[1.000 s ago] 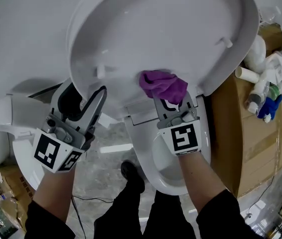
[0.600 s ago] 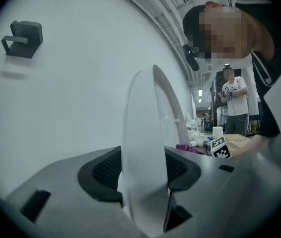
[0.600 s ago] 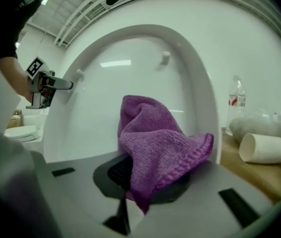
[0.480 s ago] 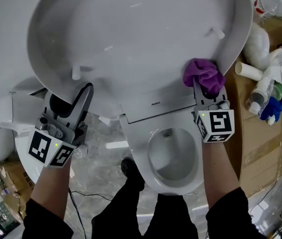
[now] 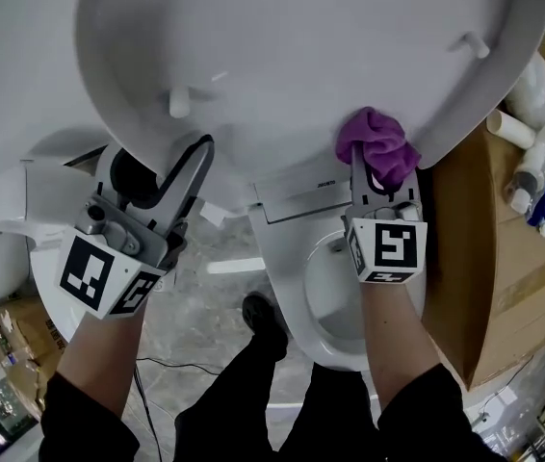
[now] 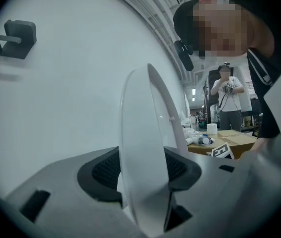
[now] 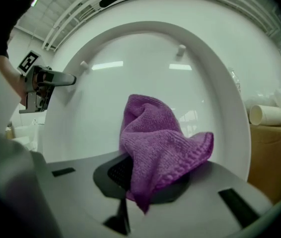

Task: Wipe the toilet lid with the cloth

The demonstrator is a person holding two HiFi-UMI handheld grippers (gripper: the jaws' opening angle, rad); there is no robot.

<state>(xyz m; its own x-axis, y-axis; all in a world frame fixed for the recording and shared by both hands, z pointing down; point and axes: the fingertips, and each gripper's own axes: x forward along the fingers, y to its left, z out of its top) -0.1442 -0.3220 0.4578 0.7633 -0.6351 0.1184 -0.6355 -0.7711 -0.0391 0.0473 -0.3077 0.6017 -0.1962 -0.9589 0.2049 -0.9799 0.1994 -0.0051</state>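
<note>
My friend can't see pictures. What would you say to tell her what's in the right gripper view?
The right claw pinches a crumpled purple cloth and holds it against the inside of a raised white toilet lid. At far left, the left claw grips the lid's edge; a cardboard tube lies on a box at right.

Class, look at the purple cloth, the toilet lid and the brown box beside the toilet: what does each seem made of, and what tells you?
The cloth: soft textile, perhaps microfibre, by its fine looped texture and limp folds. The toilet lid: probably moulded plastic, glossy white; it reflects ceiling lights. The box: apparently cardboard, matt brown with folded edges.
</note>
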